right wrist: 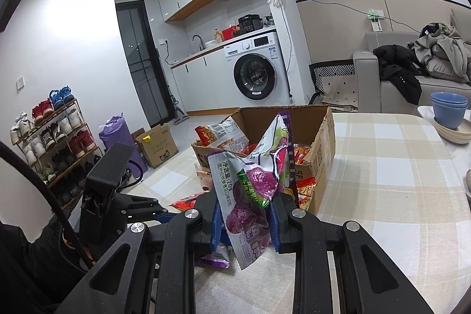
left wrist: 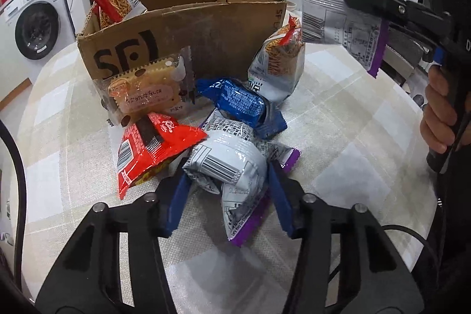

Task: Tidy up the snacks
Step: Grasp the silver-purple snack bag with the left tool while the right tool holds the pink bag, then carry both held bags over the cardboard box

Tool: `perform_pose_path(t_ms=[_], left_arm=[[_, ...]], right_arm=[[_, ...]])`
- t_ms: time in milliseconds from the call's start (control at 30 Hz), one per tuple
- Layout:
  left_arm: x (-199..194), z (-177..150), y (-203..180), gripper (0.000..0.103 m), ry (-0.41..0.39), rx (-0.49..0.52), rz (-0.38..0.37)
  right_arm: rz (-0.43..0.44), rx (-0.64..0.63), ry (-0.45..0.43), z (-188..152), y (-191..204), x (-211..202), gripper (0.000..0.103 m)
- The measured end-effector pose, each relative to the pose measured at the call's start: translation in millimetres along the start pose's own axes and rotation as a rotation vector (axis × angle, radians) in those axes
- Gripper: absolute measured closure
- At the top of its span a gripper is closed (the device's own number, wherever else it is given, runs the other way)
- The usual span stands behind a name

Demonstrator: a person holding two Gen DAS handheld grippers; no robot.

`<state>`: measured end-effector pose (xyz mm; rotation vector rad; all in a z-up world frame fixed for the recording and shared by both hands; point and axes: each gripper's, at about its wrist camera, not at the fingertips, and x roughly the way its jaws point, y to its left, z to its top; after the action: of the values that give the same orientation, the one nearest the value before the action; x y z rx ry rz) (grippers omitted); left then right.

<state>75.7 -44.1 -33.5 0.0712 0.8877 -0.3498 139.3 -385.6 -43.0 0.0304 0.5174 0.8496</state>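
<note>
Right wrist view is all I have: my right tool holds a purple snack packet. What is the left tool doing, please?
Observer: The left tool is down at the checked tablecloth, its blue fingers pressing both sides of a crumpled silver foil packet with purple edges.
Operator: What else lies before the box?
Observer: A red foil packet, a blue foil packet and a clear biscuit pack, all in front of the brown cardboard box.
Operator: Anything near its corner?
Observer: Yes, a silver packet of orange sticks stands at its right corner.
</note>
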Motion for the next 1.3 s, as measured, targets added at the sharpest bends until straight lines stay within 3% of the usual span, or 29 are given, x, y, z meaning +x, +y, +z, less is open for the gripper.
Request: perform_pose_path(t_ms=[100, 267, 533, 933, 1300], left_arm=[[-3, 1, 2, 0.059, -0.009, -0.010, -0.022], [-16, 4, 8, 0.072, -0.033, -0.020, -0.063], [-19, 6, 5, 0.073, -0.039, -0.011, -0.058], [-45, 10, 9, 0.079, -0.127, -0.010, -0.114], [-79, 11, 14, 0.079, -0.210, -0.022, -0.114]], right_arm=[[-0.001, -0.001, -0.006, 0, 0, -1, 0.078], [0.000, -0.001, -0.013, -1, 1, -4, 0.078], [0.000, -0.003, -0.014, -1, 2, -5, 0.078], [-0.003, -0.002, -0.027, 4, 4, -10, 0.078], [0.001, -0.005, -0.040, 4, 5, -15, 0.078]])
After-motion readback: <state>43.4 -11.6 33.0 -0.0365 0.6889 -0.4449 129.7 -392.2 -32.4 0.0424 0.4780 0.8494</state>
